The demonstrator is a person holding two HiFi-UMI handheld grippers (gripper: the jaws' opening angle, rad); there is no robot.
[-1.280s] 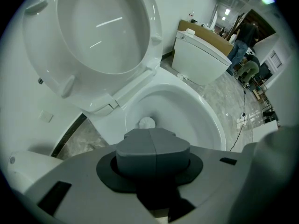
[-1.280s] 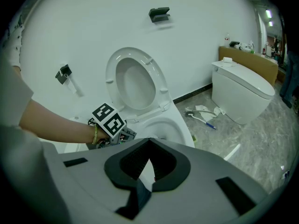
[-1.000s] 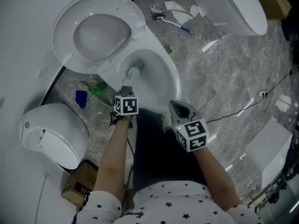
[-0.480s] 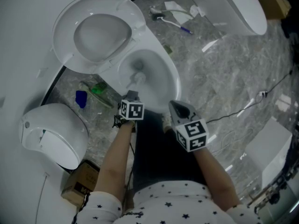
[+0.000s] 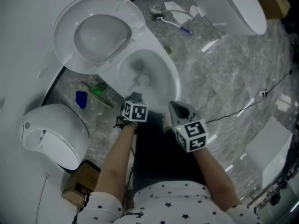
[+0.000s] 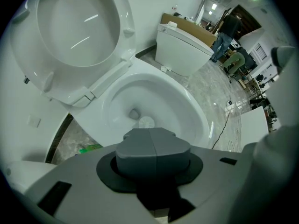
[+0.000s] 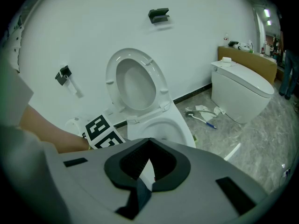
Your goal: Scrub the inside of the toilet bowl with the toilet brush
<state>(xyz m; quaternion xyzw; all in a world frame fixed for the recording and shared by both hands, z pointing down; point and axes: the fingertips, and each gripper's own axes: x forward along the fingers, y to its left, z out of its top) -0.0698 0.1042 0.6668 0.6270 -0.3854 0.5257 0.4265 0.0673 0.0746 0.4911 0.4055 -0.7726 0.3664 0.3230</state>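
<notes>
Grey marble floor, left hand-held gripper clamped on toilet brush inside toilet bowl

toilet bowl: glossy white ceramic
toilet brush: white, bristly head
floor: polished grey stone
left gripper: matt grey plastic

Toilet bowl open from above, raised lid behind, toilet brush inside, green clutter on floor beside

Noted on grey marbled floor: open toilet; second toilet; loose cable; cardboard box; white scraps; green item, possibly a bottle; blue item.
</notes>
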